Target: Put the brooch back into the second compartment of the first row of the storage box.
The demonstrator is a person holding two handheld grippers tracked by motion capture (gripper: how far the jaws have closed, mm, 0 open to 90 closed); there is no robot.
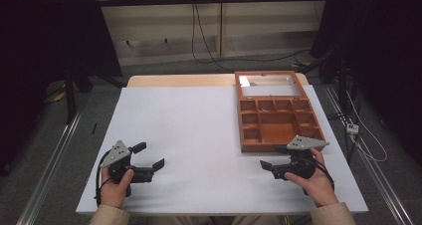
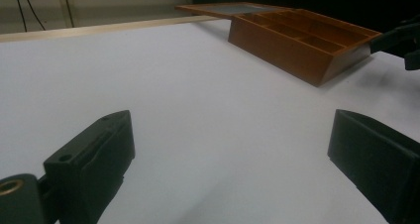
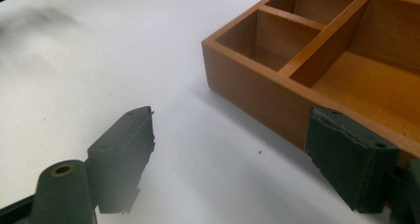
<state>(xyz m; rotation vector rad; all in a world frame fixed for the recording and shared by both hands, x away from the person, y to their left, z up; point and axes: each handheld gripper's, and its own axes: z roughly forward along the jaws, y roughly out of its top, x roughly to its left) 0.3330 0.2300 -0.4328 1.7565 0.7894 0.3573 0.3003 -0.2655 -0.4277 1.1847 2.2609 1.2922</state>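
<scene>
Nearest the person, at the front edge of the white worktop point(image 1: 199, 125), both hands hold their tools low and empty. The left claw point(image 1: 148, 155) rests toward the left front corner with its jaws spread wide and nothing between them, aimed to the right across bare surface; in the left gripper view the box sits well apart, far off to the upper right. The right claw point(image 1: 272, 158) also stands open and grips nothing, its jaws pointing leftward along the box's near wall. In the right gripper view one jaw lies out over the bare worktop while the other sits just beside that wall, at the near left corner; whether it touches the wood cannot be told. Farther back lies the wooden compartment box point(image 1: 278, 130), empty, on the right half of the worktop, its long axis running away from the person, with its glass-paned lid point(image 1: 268, 84) thrown flat open beyond it. The right hand point(image 1: 318, 185) is plainly the nearer one, so any work on the box likely falls to it first.
</scene>
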